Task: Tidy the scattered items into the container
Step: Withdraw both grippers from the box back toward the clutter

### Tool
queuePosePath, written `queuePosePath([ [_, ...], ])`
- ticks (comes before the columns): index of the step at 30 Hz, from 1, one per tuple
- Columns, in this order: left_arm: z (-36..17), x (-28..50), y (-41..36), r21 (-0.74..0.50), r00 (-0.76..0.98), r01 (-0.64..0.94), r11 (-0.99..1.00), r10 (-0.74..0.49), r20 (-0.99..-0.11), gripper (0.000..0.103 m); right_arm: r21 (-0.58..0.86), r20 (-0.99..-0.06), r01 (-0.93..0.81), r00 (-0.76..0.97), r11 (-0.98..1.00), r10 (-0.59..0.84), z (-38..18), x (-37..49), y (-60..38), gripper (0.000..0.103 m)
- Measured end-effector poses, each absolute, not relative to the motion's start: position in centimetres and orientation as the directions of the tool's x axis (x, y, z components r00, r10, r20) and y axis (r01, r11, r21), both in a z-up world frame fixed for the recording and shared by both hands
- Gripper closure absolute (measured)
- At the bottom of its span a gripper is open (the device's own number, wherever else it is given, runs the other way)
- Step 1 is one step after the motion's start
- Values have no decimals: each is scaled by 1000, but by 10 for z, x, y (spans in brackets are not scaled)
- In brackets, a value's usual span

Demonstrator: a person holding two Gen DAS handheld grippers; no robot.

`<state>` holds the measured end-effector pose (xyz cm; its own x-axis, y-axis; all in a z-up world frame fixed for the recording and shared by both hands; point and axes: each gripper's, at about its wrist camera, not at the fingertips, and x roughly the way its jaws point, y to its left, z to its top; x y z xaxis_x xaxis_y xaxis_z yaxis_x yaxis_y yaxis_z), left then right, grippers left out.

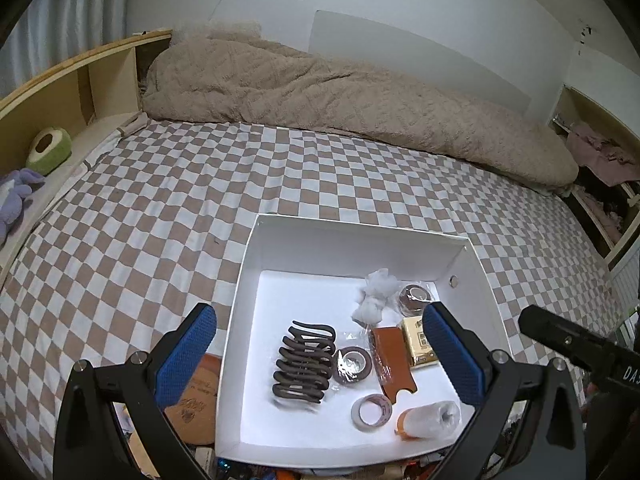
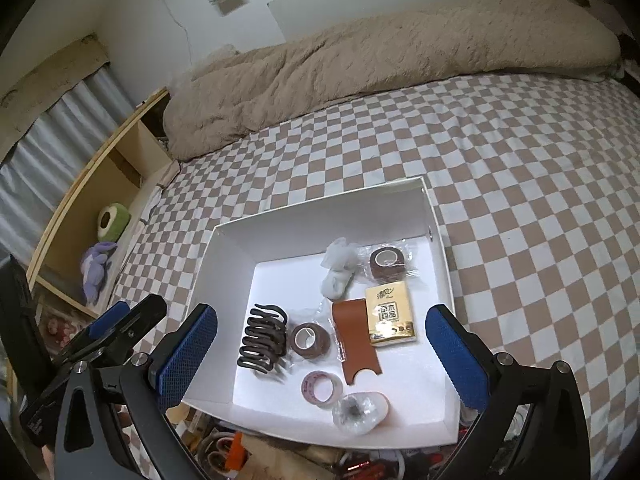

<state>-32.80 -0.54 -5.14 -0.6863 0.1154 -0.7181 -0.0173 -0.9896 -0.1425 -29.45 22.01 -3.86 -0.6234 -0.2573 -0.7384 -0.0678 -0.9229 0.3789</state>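
Both your grippers, left gripper [image 1: 320,356] and right gripper [image 2: 322,354], hang open and empty above the white cardboard box [image 1: 360,236]; judging the bed clear, you're finished, so withdraw.

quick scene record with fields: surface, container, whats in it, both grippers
surface: checkered bed sheet
container: white box, open top, on the bed
contents: dark hair claw, two brown tape rolls, pale tape roll, tissue pack, brown leather piece, white wads, wrapped bottle
left gripper: open, empty
right gripper: open, empty
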Motion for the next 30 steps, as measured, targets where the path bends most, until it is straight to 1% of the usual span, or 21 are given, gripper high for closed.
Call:
queuePosePath([
  [16,4,-283,-13,-142,-731,-13,-990,107,-674,0,356,-703,-53,-673,-933,-230,13,-253,215,0],
  [21,28,-262,-17,-151,-754,-18,-988,113,-647,0,345,-688,-42,-691,-938,-222,30,-232,212,0],
  [26,43,-240,-20,-139,-773,5,-990,84,-629,0,325,-679,-40,-705,-945,-203,45,-209,210,0],
  [30,50,-223,-23,-149,-776,7,-989,88,-625,0,307,-666,-45,-723,-951,-181,56,-187,213,0],
])
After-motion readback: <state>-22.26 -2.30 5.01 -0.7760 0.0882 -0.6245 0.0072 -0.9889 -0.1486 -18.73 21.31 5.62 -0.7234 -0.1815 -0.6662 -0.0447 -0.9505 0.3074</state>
